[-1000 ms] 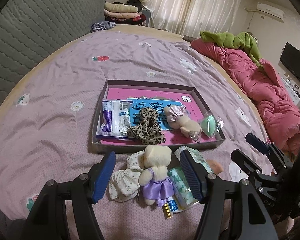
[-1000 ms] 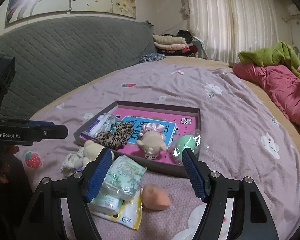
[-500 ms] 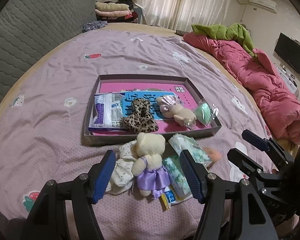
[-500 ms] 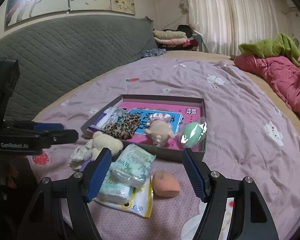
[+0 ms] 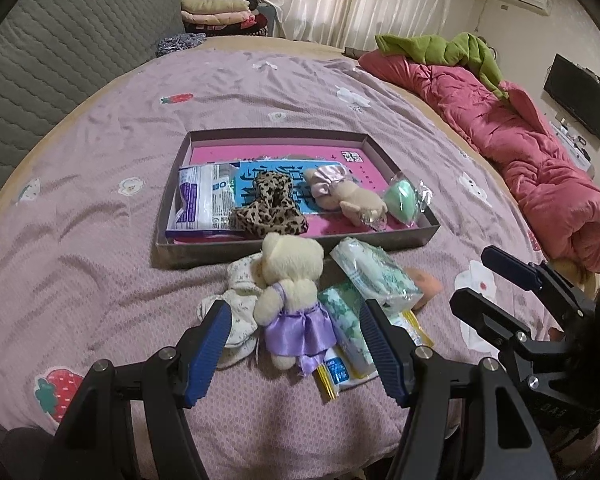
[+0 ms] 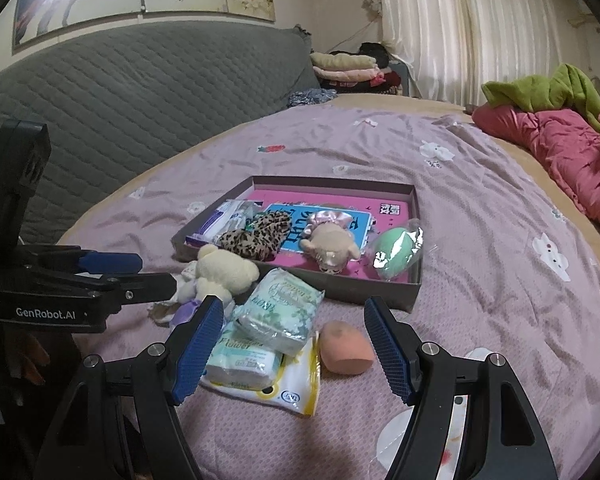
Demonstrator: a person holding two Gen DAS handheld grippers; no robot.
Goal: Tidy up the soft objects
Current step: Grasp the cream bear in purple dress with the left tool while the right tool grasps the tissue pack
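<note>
On the purple bedspread [image 5: 100, 208] a shallow box [image 5: 296, 246] lay with soft things already in it: a leopard-print cloth [image 5: 270, 208], a small plush toy in pink [image 5: 346, 196], a green sponge in wrapping [image 5: 402, 202] and a plastic packet [image 5: 204, 200]. Just in front of the box's near wall a cream teddy bear in a purple dress [image 5: 292, 296] lay face down, between the blue pads of the left gripper [image 5: 296, 348], whose jaws stood wide apart and held nothing; I could not tell whether the pads touched it. A floral cloth [image 5: 236, 300] lay against the bear's left side, tissue packs [image 5: 372, 276] against its right. The right gripper [image 6: 294, 348] was likewise spread open and empty, hanging over the pile of tissue packs, with an orange sponge [image 6: 346, 346] lying between its fingers, nearer the right one. A pink quilt [image 5: 512, 132] was bunched along the bed's far side.
</note>
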